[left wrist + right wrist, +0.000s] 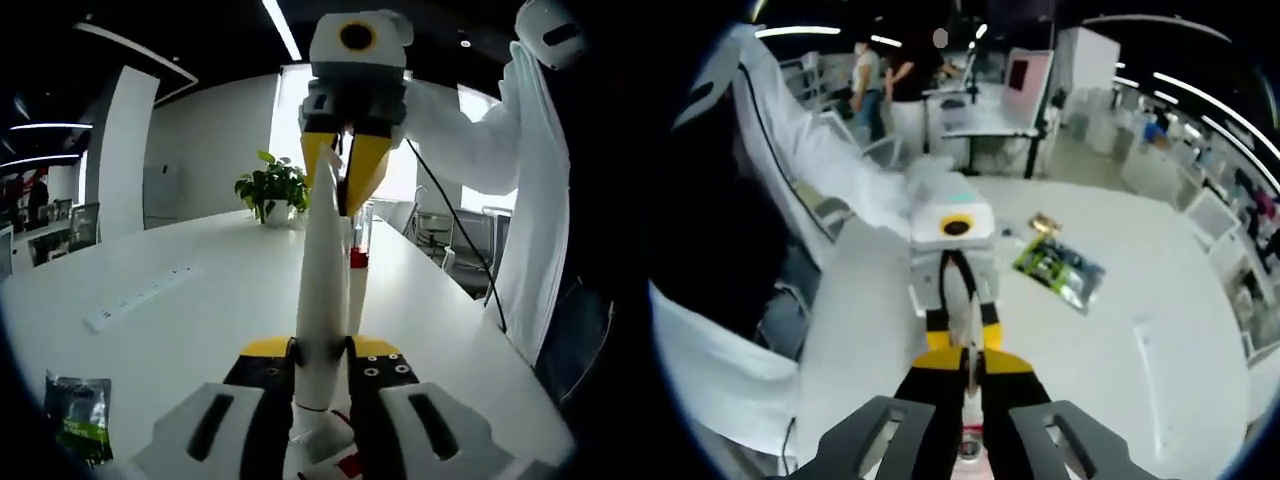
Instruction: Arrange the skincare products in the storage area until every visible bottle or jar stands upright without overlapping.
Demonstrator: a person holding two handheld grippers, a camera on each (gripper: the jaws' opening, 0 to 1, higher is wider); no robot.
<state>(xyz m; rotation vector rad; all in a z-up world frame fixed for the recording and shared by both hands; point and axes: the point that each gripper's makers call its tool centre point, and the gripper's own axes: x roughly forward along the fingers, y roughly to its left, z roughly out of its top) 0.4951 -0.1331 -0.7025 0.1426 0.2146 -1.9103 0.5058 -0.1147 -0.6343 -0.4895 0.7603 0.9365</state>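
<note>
Your left gripper pinches the base of a white tube above the white table while your right gripper clamps its tip at twelve o'clock, green sachet at eight.

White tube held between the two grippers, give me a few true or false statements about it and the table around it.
1. The left gripper and right gripper both clamp the long white tube. True.
2. A potted green plant stands on the white table. True.
3. The white power strip stands on end. False: it lies flat on the table.
4. The green foil packet is in the jaws. False: it lies on the table.
</note>
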